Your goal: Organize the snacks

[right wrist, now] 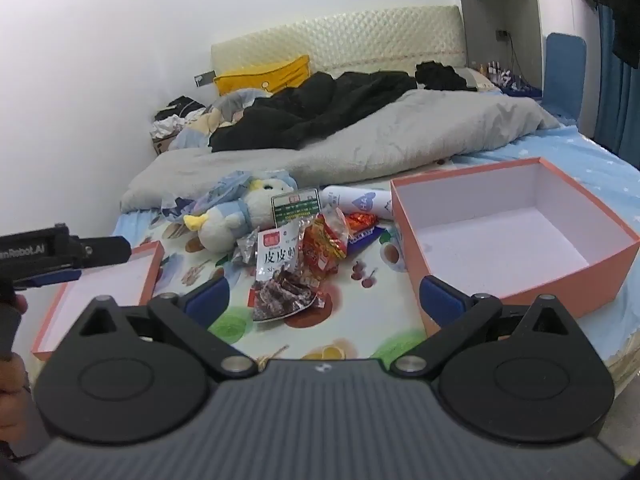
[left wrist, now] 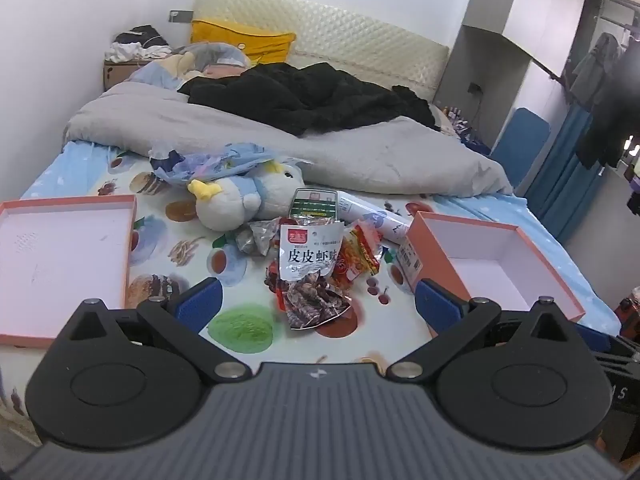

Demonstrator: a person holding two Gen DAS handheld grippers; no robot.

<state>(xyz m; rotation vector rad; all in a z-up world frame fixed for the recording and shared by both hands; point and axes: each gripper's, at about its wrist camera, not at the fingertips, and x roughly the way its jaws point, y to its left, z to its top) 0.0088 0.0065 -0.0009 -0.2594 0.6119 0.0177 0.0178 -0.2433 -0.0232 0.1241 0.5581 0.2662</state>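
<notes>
**Operator:** Foil and plastic snack packets (left wrist: 316, 264) lie in a loose heap on the printed bedsheet (left wrist: 240, 320). Landmark: the open orange box (right wrist: 516, 240). The heap sits just to the left of that box, apart from its wall. Nothing is in the box.

**Technician:** Status of both tools?

**Operator:** Left gripper (left wrist: 318, 300): fingers spread wide, holding nothing, hovering short of the heap. Right gripper (right wrist: 324, 296): same condition, wide open, empty, one finger (right wrist: 440, 300) near the box's front corner.

**Technician:** Other items?

**Operator:** A white tube (right wrist: 356, 200) lies at the heap's far edge. A stuffed toy (left wrist: 244, 200) rests further left of the box, touching the heap. The box lid (left wrist: 64, 264) lies well to the left.

**Technician:** Step assessment?

**Operator:** Judged as the start: no packet moved yet. Next move calls for lowering onto the nearest dark packet (right wrist: 286, 292), closing on one loose edge, lifting, then releasing over the box.
</notes>
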